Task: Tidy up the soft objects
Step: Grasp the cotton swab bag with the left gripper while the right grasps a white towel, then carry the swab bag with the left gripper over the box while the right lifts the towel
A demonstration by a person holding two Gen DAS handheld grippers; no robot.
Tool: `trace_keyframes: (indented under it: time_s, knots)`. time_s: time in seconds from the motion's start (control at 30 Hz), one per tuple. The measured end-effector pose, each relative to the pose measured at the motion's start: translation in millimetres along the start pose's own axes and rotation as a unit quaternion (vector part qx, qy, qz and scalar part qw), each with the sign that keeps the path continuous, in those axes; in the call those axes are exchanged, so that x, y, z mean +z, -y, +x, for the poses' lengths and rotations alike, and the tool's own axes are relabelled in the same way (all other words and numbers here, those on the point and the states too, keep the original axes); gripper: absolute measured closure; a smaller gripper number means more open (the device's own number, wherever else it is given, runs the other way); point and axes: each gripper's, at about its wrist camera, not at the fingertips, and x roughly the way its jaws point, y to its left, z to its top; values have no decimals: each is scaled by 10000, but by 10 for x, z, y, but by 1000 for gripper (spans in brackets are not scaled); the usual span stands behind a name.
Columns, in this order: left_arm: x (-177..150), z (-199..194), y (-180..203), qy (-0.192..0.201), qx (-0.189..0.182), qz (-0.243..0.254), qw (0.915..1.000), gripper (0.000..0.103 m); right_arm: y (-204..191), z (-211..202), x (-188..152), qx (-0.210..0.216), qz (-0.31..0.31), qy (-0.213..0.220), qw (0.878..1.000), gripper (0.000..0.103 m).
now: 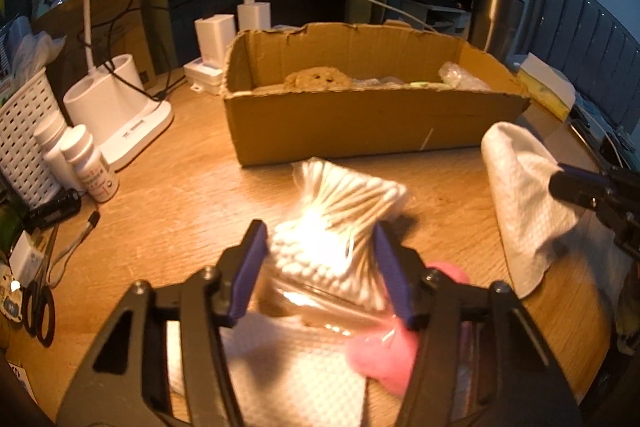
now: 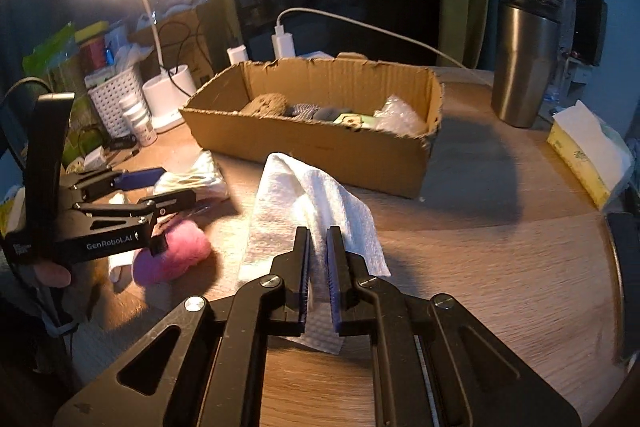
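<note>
Bag of cotton swabs (image 1: 340, 227), clear plastic, sits between the blue pads of the left gripper (image 1: 320, 267); pads stand fairly wide, flanking the bag at its waist, and the bag looks pinched there, so I read it as held, though contact on both sides is not plain through the glare. In the right wrist view the same bag (image 2: 192, 179) shows just past the left gripper (image 2: 160, 187), close to the tabletop. White paper towel (image 2: 312, 211) is nipped between the nearly closed pads of the right gripper (image 2: 319, 231), its free end standing up in a peak and the rest draped on the wooden table (image 2: 500, 267). Under the left gripper lie a second white towel (image 1: 280, 367) and a pink fluffy thing (image 1: 380, 351), both on the table. Beyond, the cardboard box (image 1: 360, 123) already holds a brown plush toy (image 1: 320, 79) and some plastic-wrapped items (image 1: 460, 77). Step in hand, as I judge it: both grippers loaded, carrying to the box. Next move calls for lifting each load over the near wall and releasing inside the free middle space, one arm at a time to keep them apart. Desk lamp base (image 1: 120, 107), pill bottles (image 1: 84, 163) and steel tumbler (image 2: 524, 67) stand clear of the path.
</note>
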Motion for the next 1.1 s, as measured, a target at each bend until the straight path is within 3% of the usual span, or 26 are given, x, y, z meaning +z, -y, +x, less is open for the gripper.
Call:
trace_keyframes:
  time_s: [1.1]
  knots:
    - [285, -635, 501, 755, -258, 21, 9968, 52, 208, -496, 137, 49, -38, 642, 9979, 93]
